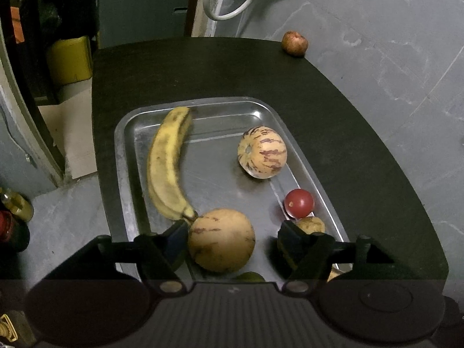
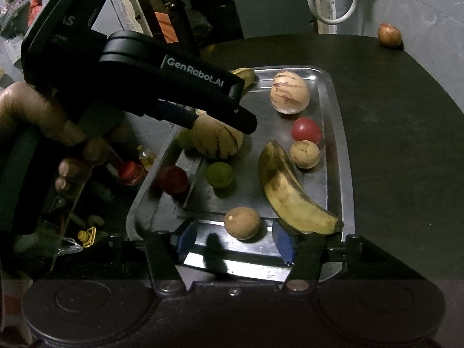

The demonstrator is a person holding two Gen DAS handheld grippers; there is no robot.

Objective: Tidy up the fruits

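A steel tray (image 1: 121,150) on the dark round table holds the fruit. My left gripper (image 1: 232,243) is open around a large pale striped melon-like fruit (image 1: 221,240); its left pad is at the skin and its right pad stands clear. A banana (image 1: 166,168), a second striped fruit (image 1: 262,152) and a red tomato (image 1: 299,203) lie beyond it. My right gripper (image 2: 235,242) is open at the tray's near end, with a small brown round fruit (image 2: 242,222) resting loose between its fingers. Another banana (image 2: 293,191) ends beside the right finger.
One brownish fruit (image 2: 389,34) sits alone at the table's far right edge. The tray also holds a green lime (image 2: 219,174), a dark red fruit (image 2: 174,179) and a small tan fruit (image 2: 304,154). A person's hand (image 2: 43,116) holds the left gripper. Bottles stand on the floor to the left.
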